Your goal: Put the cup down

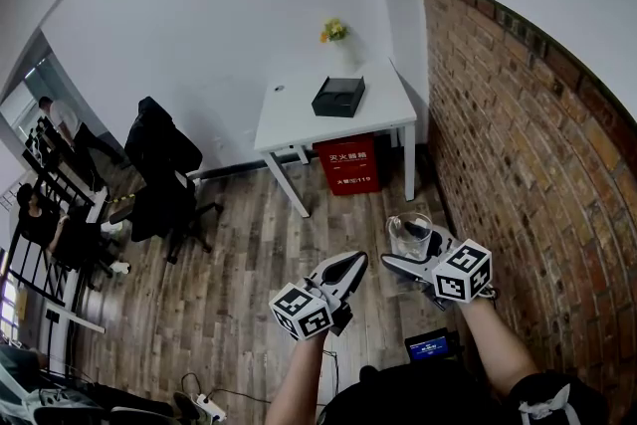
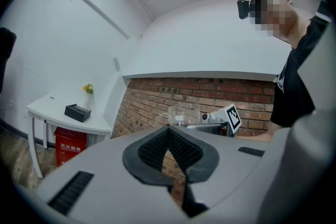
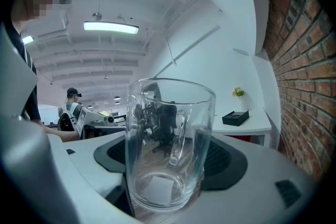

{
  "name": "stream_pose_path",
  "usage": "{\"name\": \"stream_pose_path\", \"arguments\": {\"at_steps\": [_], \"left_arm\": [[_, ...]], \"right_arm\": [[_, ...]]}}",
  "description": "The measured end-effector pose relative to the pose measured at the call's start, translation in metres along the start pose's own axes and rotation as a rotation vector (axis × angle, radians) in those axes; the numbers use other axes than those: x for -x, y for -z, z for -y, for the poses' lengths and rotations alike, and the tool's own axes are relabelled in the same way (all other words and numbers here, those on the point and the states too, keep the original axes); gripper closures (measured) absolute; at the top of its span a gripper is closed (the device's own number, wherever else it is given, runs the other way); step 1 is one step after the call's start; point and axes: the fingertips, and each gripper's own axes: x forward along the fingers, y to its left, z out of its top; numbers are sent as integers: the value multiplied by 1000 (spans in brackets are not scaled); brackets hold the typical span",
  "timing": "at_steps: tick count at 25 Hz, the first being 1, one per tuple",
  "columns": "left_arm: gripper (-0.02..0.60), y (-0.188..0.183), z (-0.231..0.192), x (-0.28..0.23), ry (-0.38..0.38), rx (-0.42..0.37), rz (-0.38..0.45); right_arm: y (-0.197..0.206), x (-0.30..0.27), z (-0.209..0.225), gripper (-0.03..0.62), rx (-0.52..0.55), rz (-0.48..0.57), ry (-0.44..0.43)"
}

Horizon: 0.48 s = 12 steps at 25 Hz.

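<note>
The glass cup [image 3: 169, 147] is held upright and empty between the ribbed pads [image 3: 227, 162] of the right gripper [image 1: 413, 252], whose jaws are closed against its lower wall. In the head view it is seen at lower right of centre, carried in the air above the wooden floor [image 1: 239, 264], well apart from any support. The left gripper [image 2: 168, 152] is seen just beside it at lower centre, jaws pressed together on nothing. The white table [image 1: 299, 119] stands at upper centre, with a black box [image 1: 338, 97] and small flowers [image 1: 333, 31] on it. The carrying step is judged to be in hand, with the putting-down not yet begun. For the next move, the cup would need to be brought over a bare part of the tabletop, lowered level, and released only once seated.
</note>
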Motion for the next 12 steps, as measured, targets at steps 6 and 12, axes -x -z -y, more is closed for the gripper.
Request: {"name": "stream_pose_path", "arguments": {"at_steps": [6, 12], "left_arm": [[575, -1, 0, 0, 3, 1, -3], [575, 4, -2, -8, -9, 14, -8]], "right_arm": [[0, 0, -1, 206, 2, -6, -2], [4, 6, 4, 206, -5, -13, -6]]}}
